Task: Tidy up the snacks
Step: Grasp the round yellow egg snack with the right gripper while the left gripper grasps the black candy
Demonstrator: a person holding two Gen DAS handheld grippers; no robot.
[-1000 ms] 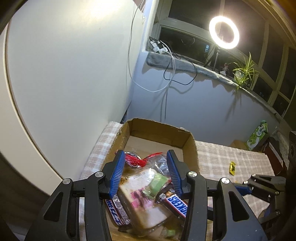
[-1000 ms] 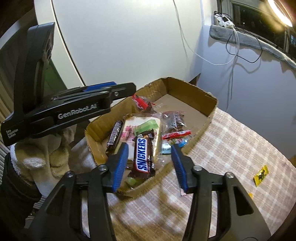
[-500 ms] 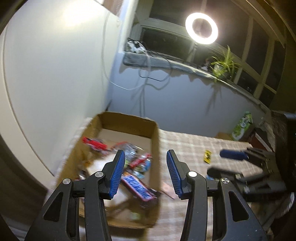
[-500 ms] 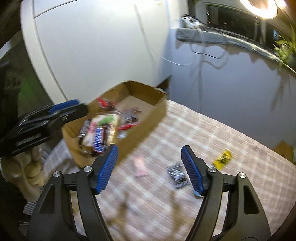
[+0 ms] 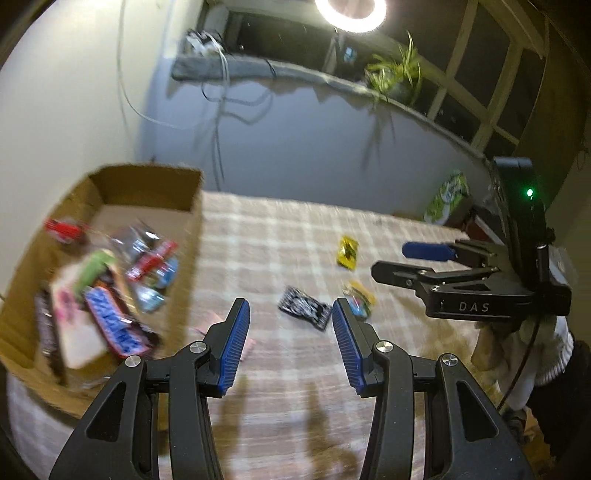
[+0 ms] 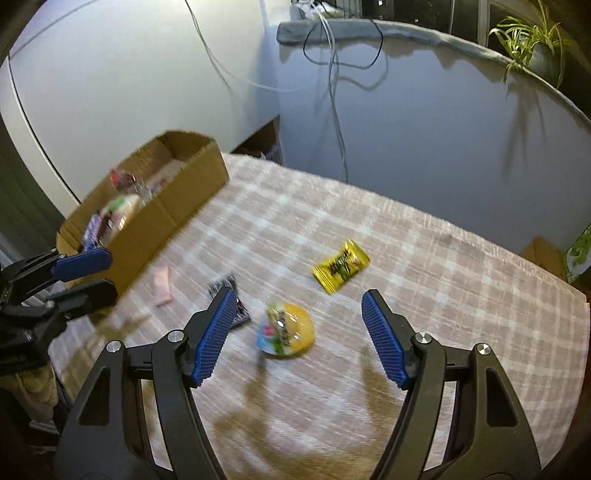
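While your left claw (image 5: 290, 347) hangs open and empty, the black packet (image 5: 304, 309) lies just beyond it, right of the cardboard box (image 5: 192, 236) — ready for collecting. Your right claw (image 6: 297, 336) gapes wide around the round yellow snack (image 6: 285, 332) on the counter (image 6: 424, 266), yellow wrapper (image 6: 340, 266) farther off.

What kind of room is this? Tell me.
Probably a home room set up for filming: a checked beige tablecloth, a potted green spider plant on the window ledge, and a glowing white ring light.
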